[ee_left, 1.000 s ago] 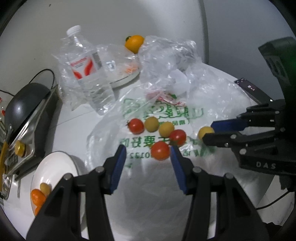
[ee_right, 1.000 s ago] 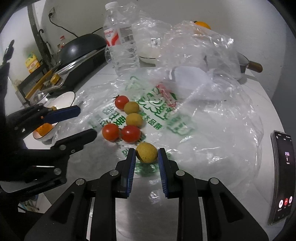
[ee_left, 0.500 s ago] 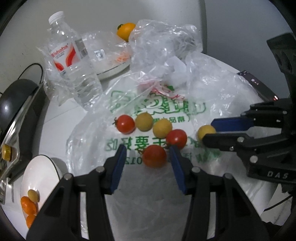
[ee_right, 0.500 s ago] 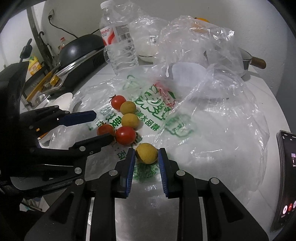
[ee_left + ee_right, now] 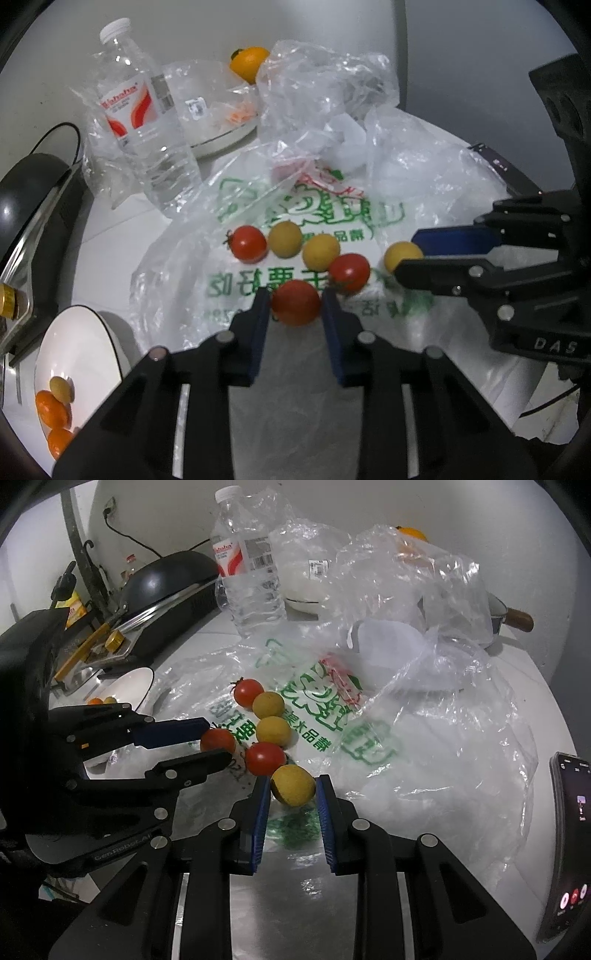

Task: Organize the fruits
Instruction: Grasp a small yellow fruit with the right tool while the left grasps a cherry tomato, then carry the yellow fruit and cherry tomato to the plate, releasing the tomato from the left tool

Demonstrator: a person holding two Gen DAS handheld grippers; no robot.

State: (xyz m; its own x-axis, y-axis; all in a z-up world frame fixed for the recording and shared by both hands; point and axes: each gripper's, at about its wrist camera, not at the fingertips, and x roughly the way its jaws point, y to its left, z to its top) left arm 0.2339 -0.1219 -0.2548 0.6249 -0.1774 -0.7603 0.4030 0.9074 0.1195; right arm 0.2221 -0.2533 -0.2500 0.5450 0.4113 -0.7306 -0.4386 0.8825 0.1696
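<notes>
Several cherry tomatoes lie on a clear plastic bag (image 5: 295, 221) with green print. My left gripper (image 5: 295, 301) is shut on a red tomato (image 5: 295, 302); this shows in the right wrist view too (image 5: 218, 739). My right gripper (image 5: 291, 786) is shut on a yellow tomato (image 5: 293, 785), also seen in the left wrist view (image 5: 400, 254). Loose between them are a red tomato (image 5: 349, 271), two yellow ones (image 5: 320, 252) (image 5: 284, 239) and a stemmed red one (image 5: 248, 243). A white bowl (image 5: 79, 350) at lower left holds small orange and yellow fruits (image 5: 53, 410).
A water bottle (image 5: 144, 122) stands behind the bag. A plate under crumpled plastic (image 5: 218, 122) and an orange (image 5: 249, 62) are at the back. A black pan (image 5: 170, 576) sits on a stove at left. A phone (image 5: 570, 842) lies at the right table edge.
My left gripper moved forward and closed its fingers on the near red tomato. My right gripper kept its hold on the yellow tomato and shifted a little.
</notes>
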